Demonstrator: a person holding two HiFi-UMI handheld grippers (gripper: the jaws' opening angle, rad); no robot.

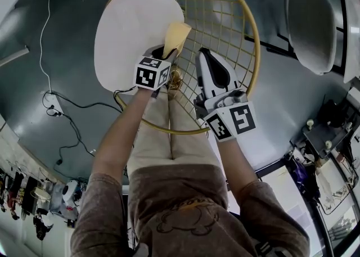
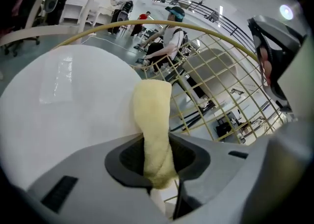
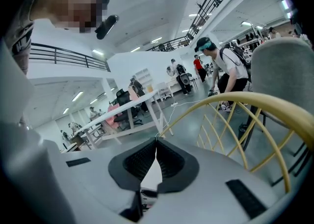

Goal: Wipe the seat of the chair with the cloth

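Note:
The chair's round white seat (image 1: 132,31) lies below me inside its yellow wire frame (image 1: 225,25). My left gripper (image 1: 166,52) is shut on a pale yellow cloth (image 1: 177,36), which hangs over the seat's right edge. In the left gripper view the cloth (image 2: 153,125) rises from the closed jaws above the seat (image 2: 64,105). My right gripper (image 1: 207,58) hovers over the wire grid to the right of the seat, shut and holding nothing. In the right gripper view its jaws meet at the tips (image 3: 157,142) near the yellow rim (image 3: 255,101).
A second white chair (image 1: 312,22) stands at the upper right. Cables (image 1: 62,109) and a power strip lie on the grey floor to the left. People (image 2: 169,32) stand in the hall beyond, near long white tables (image 3: 127,108). Clutter sits at the lower right (image 1: 326,138).

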